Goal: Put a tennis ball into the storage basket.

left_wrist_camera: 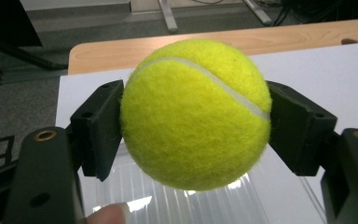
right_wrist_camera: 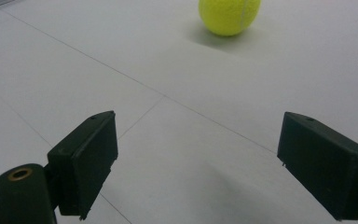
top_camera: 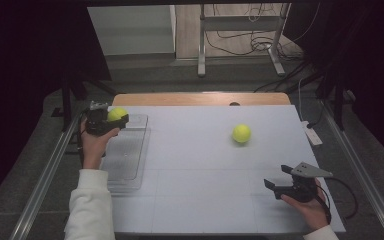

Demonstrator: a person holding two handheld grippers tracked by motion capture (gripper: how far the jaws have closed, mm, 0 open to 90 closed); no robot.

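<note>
right gripper view crops the loose tennis ball (right_wrist_camera: pixel 230 16) at top.

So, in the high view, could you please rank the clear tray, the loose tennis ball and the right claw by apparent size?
1. Clear tray, plainly largest.
2. Right claw, open.
3. Loose tennis ball, smallest; it lies farther from the camera, so this gap is less sure.

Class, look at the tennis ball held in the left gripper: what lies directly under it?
Under the held ball, gripped by the left gripper, lies a clear ribbed plastic tray on the white table. The ball hides the tray part directly beneath.
</note>
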